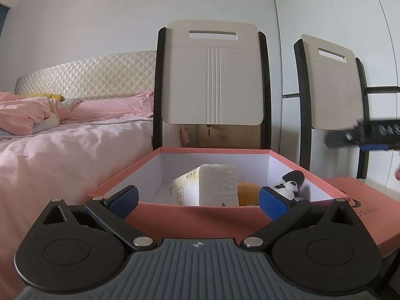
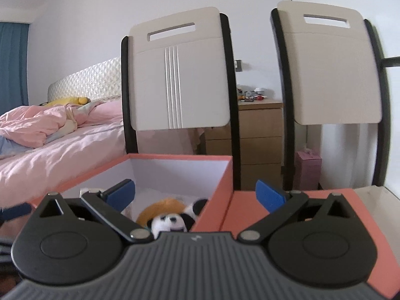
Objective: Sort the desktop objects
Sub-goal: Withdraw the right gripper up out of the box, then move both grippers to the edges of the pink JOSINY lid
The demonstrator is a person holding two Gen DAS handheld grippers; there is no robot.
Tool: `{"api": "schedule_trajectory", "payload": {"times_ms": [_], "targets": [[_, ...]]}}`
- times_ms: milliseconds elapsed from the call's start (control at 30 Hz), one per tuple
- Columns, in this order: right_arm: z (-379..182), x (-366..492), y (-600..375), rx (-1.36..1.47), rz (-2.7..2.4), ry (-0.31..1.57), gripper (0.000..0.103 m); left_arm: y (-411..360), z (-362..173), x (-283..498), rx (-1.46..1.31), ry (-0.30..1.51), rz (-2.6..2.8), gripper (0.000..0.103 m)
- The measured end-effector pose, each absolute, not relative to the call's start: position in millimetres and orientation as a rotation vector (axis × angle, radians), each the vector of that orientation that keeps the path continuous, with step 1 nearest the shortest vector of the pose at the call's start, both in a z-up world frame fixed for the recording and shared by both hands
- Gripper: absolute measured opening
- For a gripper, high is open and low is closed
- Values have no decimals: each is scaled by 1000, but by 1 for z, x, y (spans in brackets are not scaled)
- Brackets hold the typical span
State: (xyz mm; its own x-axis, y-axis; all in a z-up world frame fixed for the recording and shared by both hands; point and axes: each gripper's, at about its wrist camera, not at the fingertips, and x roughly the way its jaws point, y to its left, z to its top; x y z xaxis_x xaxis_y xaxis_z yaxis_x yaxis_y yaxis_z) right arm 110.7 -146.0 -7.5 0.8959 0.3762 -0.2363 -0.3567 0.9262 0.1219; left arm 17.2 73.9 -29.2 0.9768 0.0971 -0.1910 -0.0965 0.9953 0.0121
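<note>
An open salmon-pink box (image 1: 190,218) with white inner walls stands in front of both grippers. In it lie a white tissue pack (image 1: 217,185), a cream carton (image 1: 182,185), an orange plush (image 1: 247,192) and a panda plush (image 1: 290,182). My left gripper (image 1: 198,200) is open just before the box's near wall, nothing between its blue pads. My right gripper (image 2: 196,196) is open above the box's right corner (image 2: 215,200), with the panda plush (image 2: 172,222) and orange plush (image 2: 162,207) below it. The right gripper (image 1: 367,135) also shows at the left wrist view's right edge.
The pink box lid (image 2: 312,200) lies right of the box. Two beige chair backs (image 1: 212,75) (image 2: 330,62) stand behind. A bed with pink bedding (image 1: 62,150) is at left, a wooden drawer unit (image 2: 260,135) behind the chairs, a pink carton (image 2: 307,172) on the floor.
</note>
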Motion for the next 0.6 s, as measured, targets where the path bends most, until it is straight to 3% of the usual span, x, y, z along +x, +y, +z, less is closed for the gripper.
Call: {"api": "schedule_trajectory", "payload": {"times_ms": [600], "targets": [[-4, 76, -197, 159, 303, 217, 103, 46, -30, 3, -2, 166, 12, 103]]}}
